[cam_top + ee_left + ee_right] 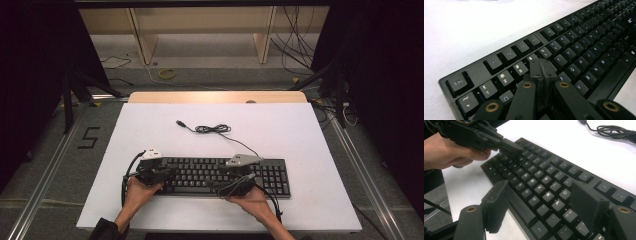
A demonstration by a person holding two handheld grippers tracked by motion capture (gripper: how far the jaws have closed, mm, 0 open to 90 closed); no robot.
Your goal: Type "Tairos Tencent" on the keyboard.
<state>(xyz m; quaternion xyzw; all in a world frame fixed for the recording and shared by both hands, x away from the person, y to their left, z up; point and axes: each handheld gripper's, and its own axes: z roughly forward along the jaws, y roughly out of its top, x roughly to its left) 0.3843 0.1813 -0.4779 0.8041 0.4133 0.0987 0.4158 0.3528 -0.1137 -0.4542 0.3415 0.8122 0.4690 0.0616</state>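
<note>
A black keyboard (200,172) lies across the near part of the white tabletop (290,125). My left gripper (161,174) is over the keyboard's left end, its jaws shut together with nothing between them. In the left gripper view the closed tips (542,66) sit just above the number-row and upper letter keys of the keyboard (586,47); whether they touch a key I cannot tell. My right gripper (241,179) hovers over the middle-right keys. Its jaws stand wide open over the keyboard (534,173), the right gripper (541,197) empty. The left gripper (512,147) shows farther off.
The keyboard's black cable (212,129) lies coiled behind it, ending in a loose USB plug (180,122); the cable (614,131) also lies at the top right of the right gripper view. Bare white surface spreads behind and beside the keyboard. Floor cables and wooden frames lie beyond the table.
</note>
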